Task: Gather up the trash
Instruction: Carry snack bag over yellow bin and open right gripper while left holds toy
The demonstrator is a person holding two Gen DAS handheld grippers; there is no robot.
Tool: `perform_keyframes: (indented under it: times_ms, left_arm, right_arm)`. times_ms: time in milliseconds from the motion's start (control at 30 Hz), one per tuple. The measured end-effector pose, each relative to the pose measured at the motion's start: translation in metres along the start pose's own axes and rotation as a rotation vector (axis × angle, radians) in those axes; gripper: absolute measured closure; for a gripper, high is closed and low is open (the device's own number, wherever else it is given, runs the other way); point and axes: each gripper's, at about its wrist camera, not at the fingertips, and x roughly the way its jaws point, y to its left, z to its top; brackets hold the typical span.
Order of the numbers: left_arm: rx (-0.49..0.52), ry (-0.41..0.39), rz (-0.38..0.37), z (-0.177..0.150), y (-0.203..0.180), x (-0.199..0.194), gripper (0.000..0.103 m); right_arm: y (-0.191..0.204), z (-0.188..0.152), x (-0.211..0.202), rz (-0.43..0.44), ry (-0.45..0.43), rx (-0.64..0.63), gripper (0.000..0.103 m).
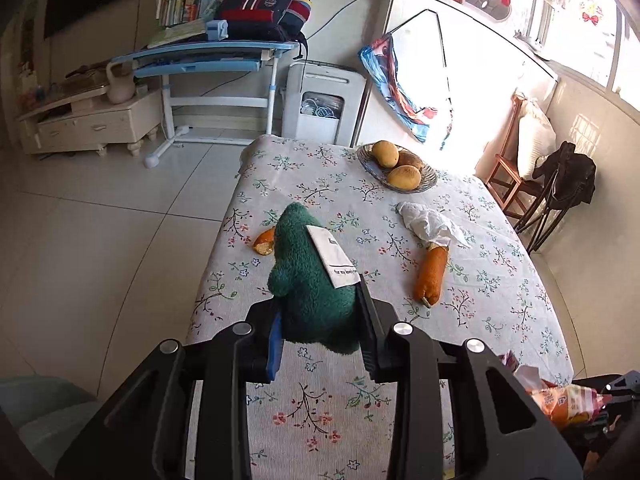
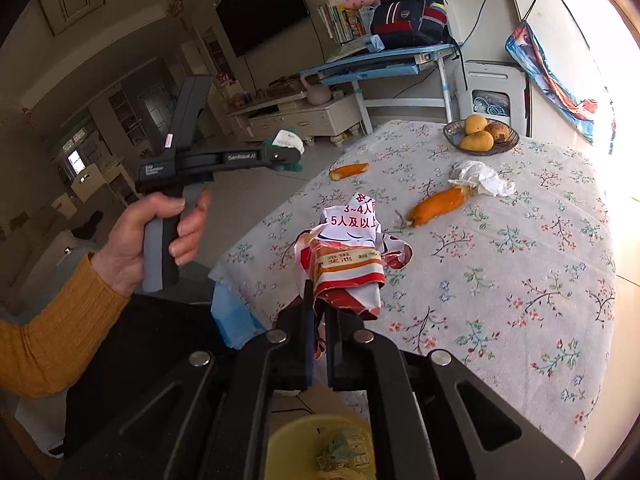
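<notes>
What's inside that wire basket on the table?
The wire basket holds three yellow-brown fruits, maybe mangoes. Anything beneath them is hidden.

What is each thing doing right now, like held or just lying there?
Left tool: shut on the green plush toy.
Right tool: shut on the crumpled wrapper.
Long peel: lying on the tablecloth.
Small peel: lying loose.
Tissue: crumpled, lying at the long peel's end.
Basket: holding fruit.
</notes>
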Motion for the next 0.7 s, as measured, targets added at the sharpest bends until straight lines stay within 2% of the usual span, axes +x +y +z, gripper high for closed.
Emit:
perform_keyframes:
  times_ms: [167,267,433,700]
  left_arm:
    - [-0.002,0.035,-0.032,-0.037,-0.01,-0.013,0.073]
    - [0.006,0.046,-0.061,-0.058,-0.018,-0.022,0.073]
    - [0.011,0.057,-0.104,-0.091,-0.031,-0.038,0.073]
    - [0.046,0.077,-0.112,-0.13,-0.053,-0.058,0.073]
  right_arm:
    - [0.026,-0.039,-0.008,0.039,0.105,-0.036,0.098]
    - [0.036,-0.062,-0.01,0.046,0.197,-0.048,0.098]
    - [0.047,-0.087,-0.005,0.01,0.331,-0.091,0.098]
    - [0.053,-0.119,0.012,-0.042,0.47,-0.133,0.098]
